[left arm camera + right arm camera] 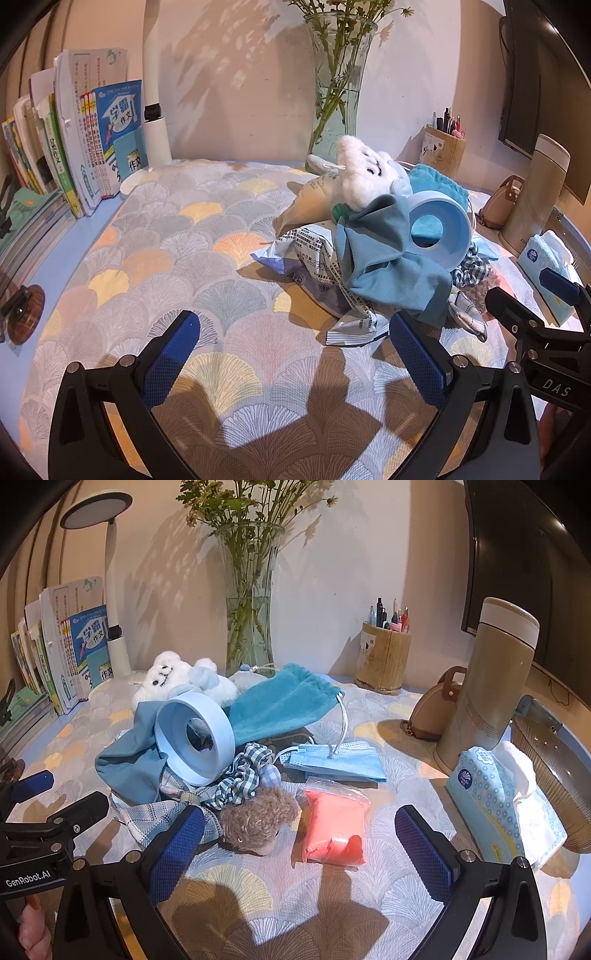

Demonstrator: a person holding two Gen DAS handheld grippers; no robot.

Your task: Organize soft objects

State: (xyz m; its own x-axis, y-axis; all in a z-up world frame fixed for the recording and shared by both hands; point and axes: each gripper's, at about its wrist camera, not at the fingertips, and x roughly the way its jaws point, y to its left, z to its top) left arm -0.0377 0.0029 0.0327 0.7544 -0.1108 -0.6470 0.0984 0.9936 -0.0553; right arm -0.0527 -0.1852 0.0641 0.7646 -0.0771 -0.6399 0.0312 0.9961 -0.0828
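A pile of soft things lies on the patterned cloth: a white plush toy (173, 681) (364, 177), a teal drawstring pouch (284, 705), a blue-grey cloth (384, 254) (127, 766), a checked scrunchie (245, 775), a brown curly plush (255, 819), a pink bag (334, 821), a blue face mask (336, 762) and a printed plastic pack (314, 254). A light blue ring (195, 736) (437, 230) leans on the pile. My left gripper (295, 362) is open and empty, short of the pile. My right gripper (301, 849) is open, its fingers either side of the brown plush and pink bag.
A glass vase of flowers (249, 602) stands at the back wall. Books (85, 147) and a white lamp (155, 110) are at left. A wooden pen holder (382, 661), a tan flask (487, 686), a tissue pack (498, 801) and a small brown pouch (437, 712) stand at right.
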